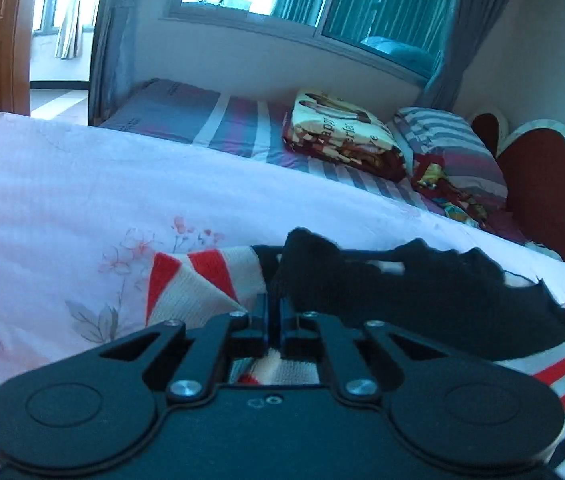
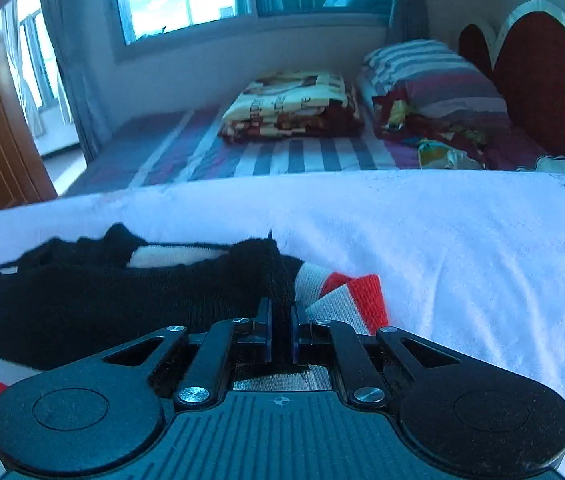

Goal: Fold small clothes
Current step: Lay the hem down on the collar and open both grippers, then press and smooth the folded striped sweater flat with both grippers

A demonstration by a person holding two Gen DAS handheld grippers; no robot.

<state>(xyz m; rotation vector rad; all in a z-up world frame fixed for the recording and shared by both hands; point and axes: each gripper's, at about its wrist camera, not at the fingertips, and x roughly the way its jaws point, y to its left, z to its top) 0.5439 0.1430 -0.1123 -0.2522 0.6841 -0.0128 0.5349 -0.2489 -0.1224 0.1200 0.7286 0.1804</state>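
Both claws (image 1: 273, 312) (image 2: 281, 326) pinch the sweater (image 2: 102, 300) — opposite corners.

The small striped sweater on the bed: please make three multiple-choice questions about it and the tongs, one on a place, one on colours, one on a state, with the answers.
1. Where does the sweater lie?
A. on the pale floral bedcover
B. on the striped pillow
C. on the floor

2. Which colours has the sweater?
A. green and yellow
B. black, with red and white stripes
C. all pink

3. How do the right tongs stand?
A. wide open above the sweater
B. shut on the pillow
C. shut on a fold of the sweater

Answers:
1 A, the floral cover spreads out around it in both views.
2 B, a black top part with red and white stripes beside and below it.
3 C, black knit sits pinched between the two pads. The left tongs pinch the sweater likewise.
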